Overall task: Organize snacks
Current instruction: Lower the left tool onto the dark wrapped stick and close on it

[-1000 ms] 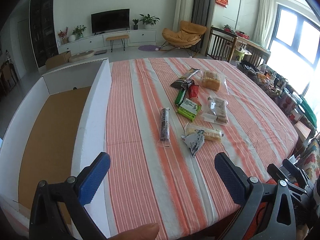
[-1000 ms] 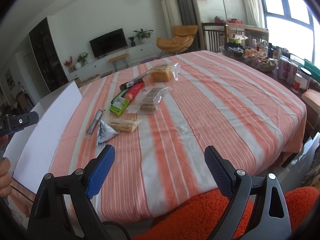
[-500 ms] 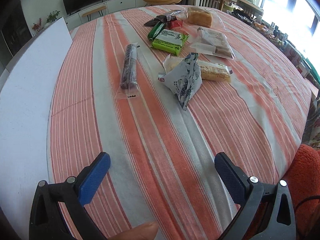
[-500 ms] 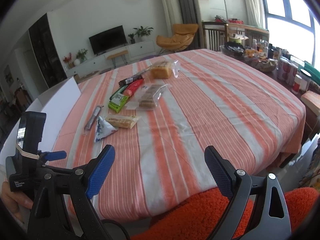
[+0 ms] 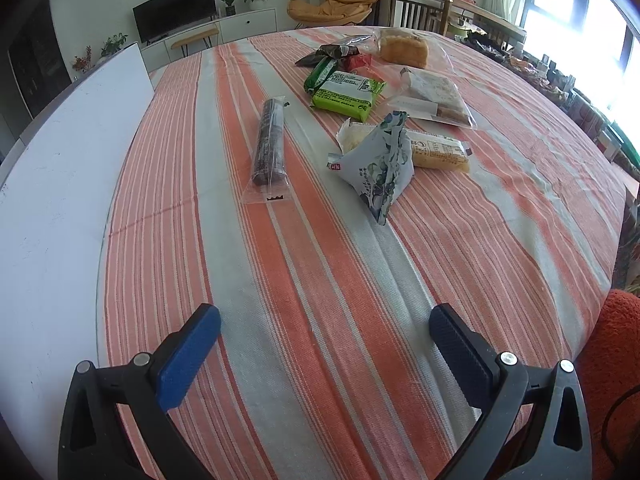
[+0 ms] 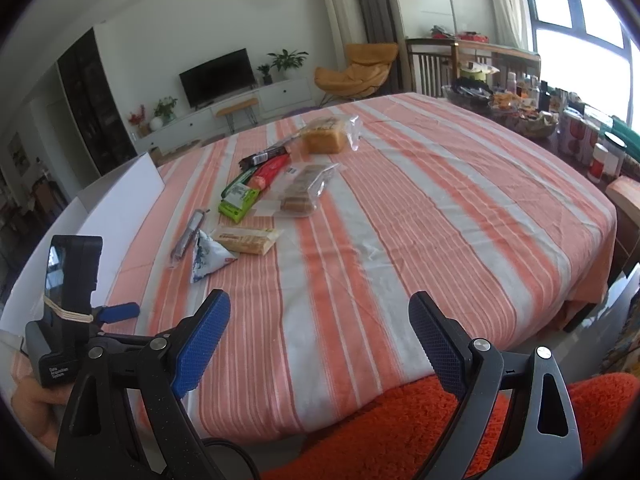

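Note:
Several wrapped snacks lie in a loose group on the striped tablecloth (image 5: 320, 264). Nearest are a dark roll in a clear wrapper (image 5: 270, 142), a pale floral triangular pouch (image 5: 382, 170) and a yellow biscuit pack (image 5: 438, 152). Behind them lie a green pack (image 5: 346, 96), a clear bag of biscuits (image 5: 434, 94) and bagged bread (image 5: 404, 50). My left gripper (image 5: 324, 320) hangs open and empty over the cloth, short of the pouch. My right gripper (image 6: 320, 308) is open and empty near the table's front edge, with the pouch (image 6: 206, 254) ahead to its left.
A white box wall (image 5: 60, 184) runs along the table's left side. In the right wrist view the left tool's body (image 6: 68, 300) is held by a hand at lower left. Orange fluffy fabric (image 6: 400, 420) lies below the table edge. A side table with bottles (image 6: 520, 108) stands at far right.
My left gripper has swung from over the box to low over the tablecloth, closer to the snacks, and now shows in the right wrist view. The right gripper has barely moved.

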Motion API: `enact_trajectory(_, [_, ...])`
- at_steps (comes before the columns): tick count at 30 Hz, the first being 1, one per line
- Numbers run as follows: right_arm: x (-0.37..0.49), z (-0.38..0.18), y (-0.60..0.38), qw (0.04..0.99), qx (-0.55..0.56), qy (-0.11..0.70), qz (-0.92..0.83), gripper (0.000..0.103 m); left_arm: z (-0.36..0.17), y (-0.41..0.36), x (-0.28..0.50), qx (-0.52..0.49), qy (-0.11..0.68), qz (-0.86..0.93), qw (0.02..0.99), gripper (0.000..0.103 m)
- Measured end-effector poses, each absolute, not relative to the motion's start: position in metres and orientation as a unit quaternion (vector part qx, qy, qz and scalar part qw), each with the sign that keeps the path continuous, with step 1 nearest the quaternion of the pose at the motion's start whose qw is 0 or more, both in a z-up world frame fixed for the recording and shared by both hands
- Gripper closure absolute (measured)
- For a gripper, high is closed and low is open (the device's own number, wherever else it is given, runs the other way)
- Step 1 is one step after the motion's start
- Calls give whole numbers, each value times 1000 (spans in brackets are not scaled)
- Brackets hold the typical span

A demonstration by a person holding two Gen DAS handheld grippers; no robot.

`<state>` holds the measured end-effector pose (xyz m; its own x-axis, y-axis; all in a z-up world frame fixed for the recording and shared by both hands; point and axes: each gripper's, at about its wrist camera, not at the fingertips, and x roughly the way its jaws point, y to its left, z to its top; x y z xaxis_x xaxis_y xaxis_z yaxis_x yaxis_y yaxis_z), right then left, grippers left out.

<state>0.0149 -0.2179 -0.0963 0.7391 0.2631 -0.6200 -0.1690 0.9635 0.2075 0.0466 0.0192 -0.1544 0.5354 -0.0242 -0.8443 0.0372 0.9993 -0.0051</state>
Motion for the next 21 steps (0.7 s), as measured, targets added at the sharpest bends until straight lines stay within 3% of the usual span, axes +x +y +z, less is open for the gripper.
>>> enact_trajectory(9, [15,-96,-218,929,70,343,116,10,-152,19,55,10,521,-34,853,0])
enact_trajectory(17, [16,-97,-216,927,74,347,120,10,-94,65,91,-118,472,-54,872,0])
enact_trajectory(21, [15,-96,-215,928,71,345,122,10,-95,84,131,-147,469,-12,871,0])
